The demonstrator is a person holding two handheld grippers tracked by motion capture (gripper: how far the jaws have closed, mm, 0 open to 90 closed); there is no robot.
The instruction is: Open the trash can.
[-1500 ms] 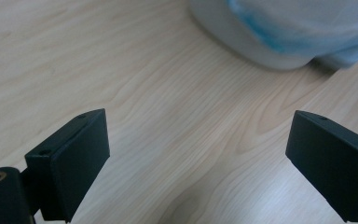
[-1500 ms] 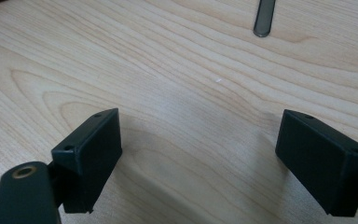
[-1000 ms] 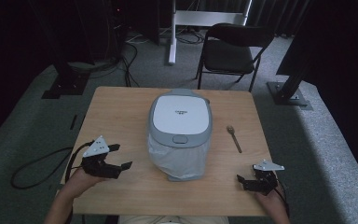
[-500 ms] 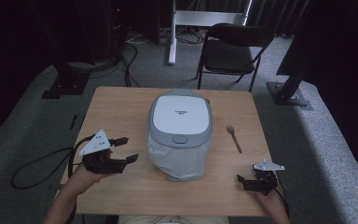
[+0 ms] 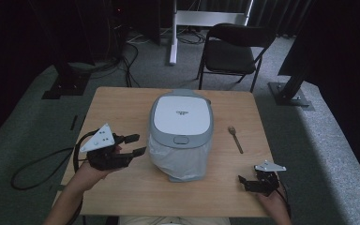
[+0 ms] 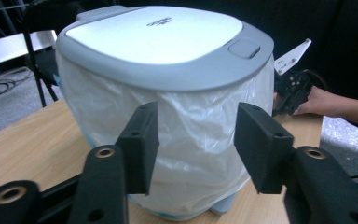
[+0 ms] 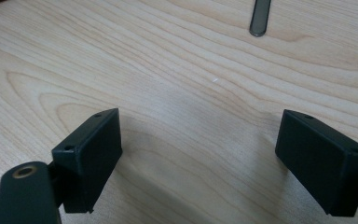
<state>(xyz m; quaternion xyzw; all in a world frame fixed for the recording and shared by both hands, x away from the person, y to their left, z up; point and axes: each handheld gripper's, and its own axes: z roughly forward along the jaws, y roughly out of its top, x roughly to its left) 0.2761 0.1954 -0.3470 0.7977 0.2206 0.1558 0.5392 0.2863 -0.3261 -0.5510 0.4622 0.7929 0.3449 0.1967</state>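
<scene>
Dark curtains, a folding chair (image 5: pixel 232 51) and cables ring the wooden tabletop (image 5: pixel 122 105), where the left gripper (image 5: pixel 135 144) hovers off the left edge, its jaws just narrowing, still parted with nothing between them, aimed at the bin's side. At the centre stands the grey-lidded bin (image 5: pixel 182 119) lined with a plastic bag (image 6: pixel 200 140); a spoon (image 5: pixel 235 138) lies toward the right edge, and the right gripper (image 5: pixel 244 182) rests at the near right corner, jaws spread wide over bare wood.

A square wooden table (image 5: pixel 122 112) stands on grey carpet, carrying a lidded grey bin (image 5: pixel 181 119) lined with a clear plastic bag (image 5: pixel 178 161) at its centre. A spoon (image 5: pixel 235 138) lies between the bin and the table's right edge.
</scene>
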